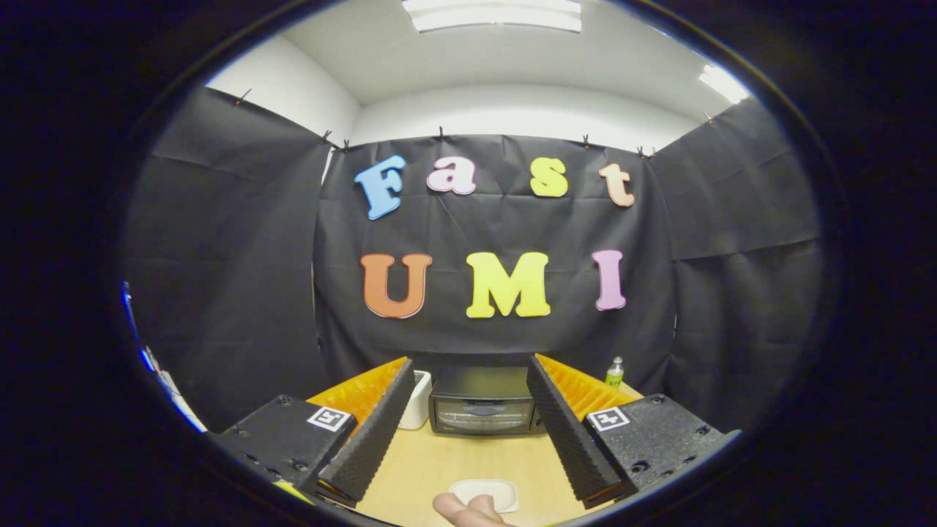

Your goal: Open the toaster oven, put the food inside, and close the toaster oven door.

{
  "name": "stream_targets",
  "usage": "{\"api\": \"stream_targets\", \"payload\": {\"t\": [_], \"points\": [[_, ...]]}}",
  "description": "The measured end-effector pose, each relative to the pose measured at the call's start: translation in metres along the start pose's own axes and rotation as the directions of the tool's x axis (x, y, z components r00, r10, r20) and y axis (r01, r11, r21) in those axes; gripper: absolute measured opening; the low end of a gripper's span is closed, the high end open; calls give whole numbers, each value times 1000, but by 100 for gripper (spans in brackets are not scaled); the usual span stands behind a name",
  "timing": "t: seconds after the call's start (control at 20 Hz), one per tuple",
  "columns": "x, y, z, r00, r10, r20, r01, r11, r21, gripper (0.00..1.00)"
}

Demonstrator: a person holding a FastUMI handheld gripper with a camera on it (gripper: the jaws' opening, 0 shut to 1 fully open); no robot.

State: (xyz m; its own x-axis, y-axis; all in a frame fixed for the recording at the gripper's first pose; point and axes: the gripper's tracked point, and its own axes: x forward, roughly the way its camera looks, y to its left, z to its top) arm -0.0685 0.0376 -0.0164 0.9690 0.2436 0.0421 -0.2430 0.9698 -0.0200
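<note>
A dark toaster oven (482,402) stands at the back of the wooden table (468,461) against the booth wall, its glass door shut. My gripper (468,373) hovers well short of it, fingers wide open with nothing between them, and the oven shows through the gap. A pale sausage-like piece of food (463,509) lies just in front of a small white dish (487,492) on the near part of the table, below and between the fingers.
A white container (417,401) stands just left of the oven, partly behind my left finger. A small green-labelled bottle (615,372) stands at the back right, beyond the right finger. Black cloth walls close in the table on three sides.
</note>
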Motion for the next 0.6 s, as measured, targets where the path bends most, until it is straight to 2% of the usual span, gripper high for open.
{"api": "stream_targets", "payload": {"t": [0.25,0.4,0.6], "points": [[-11,-1,-4,999,34,34,-34,999,3,100],[-16,-23,1,998,-6,64,5,1000,14,100],[-20,-37,0,997,-16,79,14,1000,17,100]]}}
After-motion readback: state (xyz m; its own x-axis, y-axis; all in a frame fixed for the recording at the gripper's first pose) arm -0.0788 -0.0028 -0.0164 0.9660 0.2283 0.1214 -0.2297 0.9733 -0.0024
